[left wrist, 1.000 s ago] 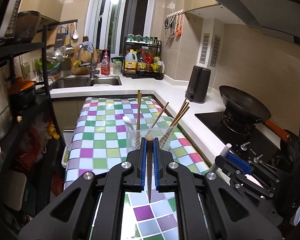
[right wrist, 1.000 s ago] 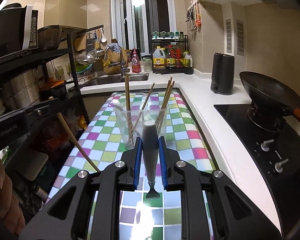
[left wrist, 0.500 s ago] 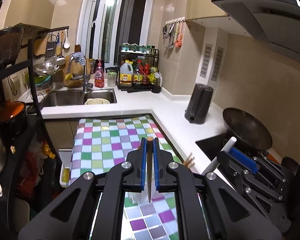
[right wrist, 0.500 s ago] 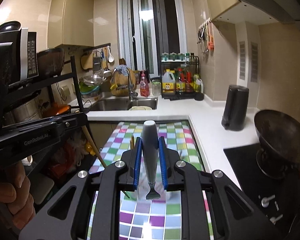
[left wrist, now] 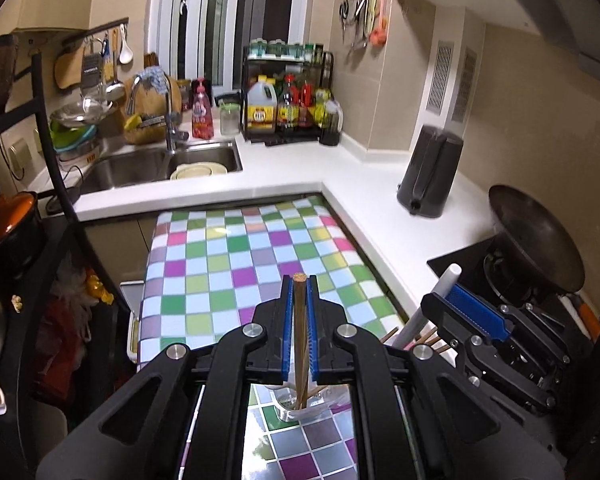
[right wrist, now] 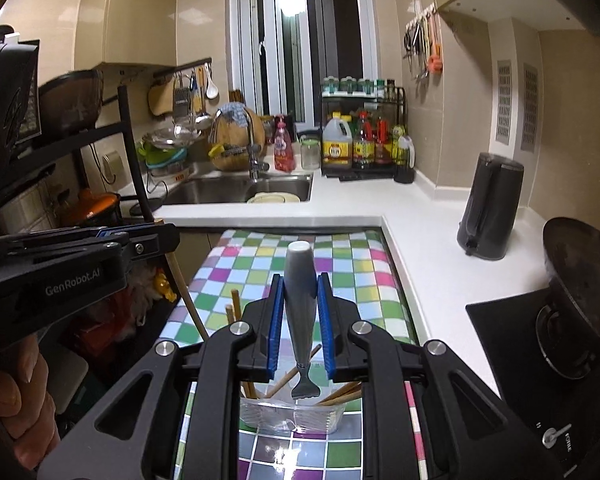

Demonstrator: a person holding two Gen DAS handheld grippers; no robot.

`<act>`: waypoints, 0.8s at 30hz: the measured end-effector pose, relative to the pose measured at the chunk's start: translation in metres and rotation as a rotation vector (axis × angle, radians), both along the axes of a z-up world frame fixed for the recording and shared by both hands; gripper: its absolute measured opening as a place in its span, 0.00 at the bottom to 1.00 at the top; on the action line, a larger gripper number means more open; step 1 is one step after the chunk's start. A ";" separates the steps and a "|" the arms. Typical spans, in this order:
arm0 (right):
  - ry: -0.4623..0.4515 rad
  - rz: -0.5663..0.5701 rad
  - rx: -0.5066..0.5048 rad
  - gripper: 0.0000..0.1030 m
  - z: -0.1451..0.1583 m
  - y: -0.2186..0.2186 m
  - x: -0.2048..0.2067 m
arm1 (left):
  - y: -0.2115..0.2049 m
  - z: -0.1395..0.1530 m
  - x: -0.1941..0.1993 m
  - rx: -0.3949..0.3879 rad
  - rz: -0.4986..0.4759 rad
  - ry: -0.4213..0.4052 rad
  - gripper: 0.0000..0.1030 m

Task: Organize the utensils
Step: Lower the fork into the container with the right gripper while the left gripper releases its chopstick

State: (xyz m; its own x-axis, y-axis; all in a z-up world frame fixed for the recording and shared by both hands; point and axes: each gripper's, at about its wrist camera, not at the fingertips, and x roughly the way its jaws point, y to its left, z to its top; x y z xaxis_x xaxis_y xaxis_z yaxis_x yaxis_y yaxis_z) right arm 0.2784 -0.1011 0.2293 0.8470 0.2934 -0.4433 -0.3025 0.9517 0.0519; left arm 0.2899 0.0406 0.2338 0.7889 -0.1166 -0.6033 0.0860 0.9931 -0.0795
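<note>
My left gripper (left wrist: 299,280) is shut on a brown wooden chopstick (left wrist: 299,340) that points down into a clear plastic cup (left wrist: 300,410) below it. My right gripper (right wrist: 299,280) is shut on a grey-handled fork (right wrist: 300,304), tines down just above the same clear cup (right wrist: 292,416), which holds several chopsticks (right wrist: 236,312). In the left wrist view the right gripper (left wrist: 466,312) shows at the right with the fork's white handle end (left wrist: 452,274). In the right wrist view the left gripper (right wrist: 112,240) shows at the left, holding the slanting chopstick (right wrist: 186,296).
The cup stands on a checked cloth (left wrist: 240,264) beside a white L-shaped counter (left wrist: 364,196). A black kettle (left wrist: 430,172), a wok on the hob (left wrist: 536,240), a sink (left wrist: 160,164) and a bottle rack (left wrist: 288,108) lie beyond. A black shelf unit (left wrist: 20,208) stands left. A hand (right wrist: 12,392) grips the left tool.
Both grippers have risen and come over the cup, which dropped from ahead to beneath the jaws. The chopstick tip and fork tines now hang at the cup's mouth.
</note>
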 end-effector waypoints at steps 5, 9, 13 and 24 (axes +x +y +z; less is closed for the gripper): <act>0.021 -0.008 -0.034 0.16 -0.021 0.003 0.009 | -0.006 -0.028 0.011 0.020 -0.011 0.055 0.06; 0.033 -0.008 -0.043 0.16 -0.031 0.005 0.011 | -0.010 -0.040 0.014 0.025 -0.016 0.082 0.06; 0.056 -0.006 -0.056 0.16 -0.039 0.005 0.014 | -0.014 -0.045 0.018 0.030 -0.019 0.101 0.06; 0.018 -0.034 -0.040 0.42 -0.015 -0.006 -0.009 | -0.002 -0.018 -0.005 -0.009 0.007 0.040 0.40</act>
